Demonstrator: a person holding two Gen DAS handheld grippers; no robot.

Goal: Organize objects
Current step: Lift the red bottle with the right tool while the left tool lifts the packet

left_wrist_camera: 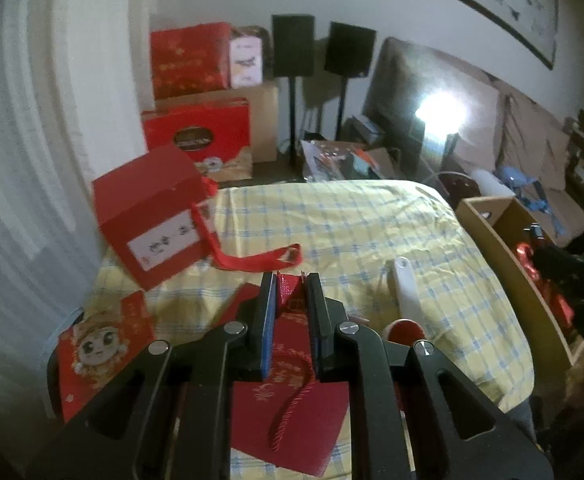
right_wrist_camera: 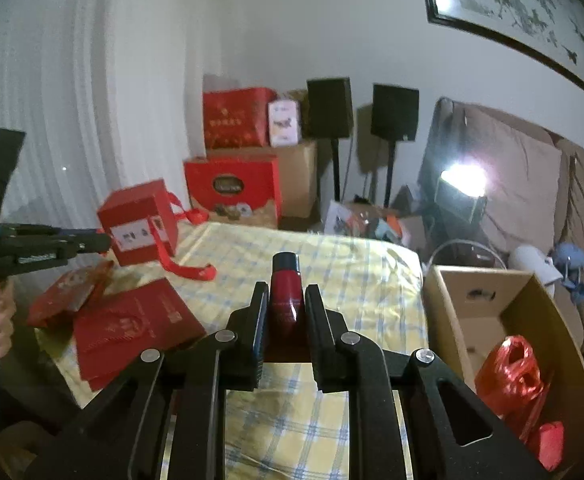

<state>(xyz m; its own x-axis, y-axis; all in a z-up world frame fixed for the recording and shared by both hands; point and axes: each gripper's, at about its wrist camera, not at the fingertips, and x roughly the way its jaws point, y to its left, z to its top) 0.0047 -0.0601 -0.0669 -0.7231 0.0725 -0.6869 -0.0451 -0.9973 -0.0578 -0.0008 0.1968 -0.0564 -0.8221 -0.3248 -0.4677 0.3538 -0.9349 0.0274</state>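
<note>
Over the yellow checked cloth (left_wrist_camera: 352, 220) on the table, the left hand-held gripper (left_wrist_camera: 291, 280) is clamped on a small red packet (left_wrist_camera: 290, 294). Beyond the cloth's far left corner a red gift box (left_wrist_camera: 152, 212) sits tilted, its ribbon (left_wrist_camera: 260, 260) trailing onto the cloth. A white piece (left_wrist_camera: 404, 288) lies just right of the gripper.

From the right wrist, the right hand-held gripper (right_wrist_camera: 286, 292) is clamped on a dark red bottle (right_wrist_camera: 286, 292), lifted above the cloth. An open cardboard box (right_wrist_camera: 472, 284) stands at the cloth's right edge with a red plastic bag (right_wrist_camera: 512, 372) inside.
</note>
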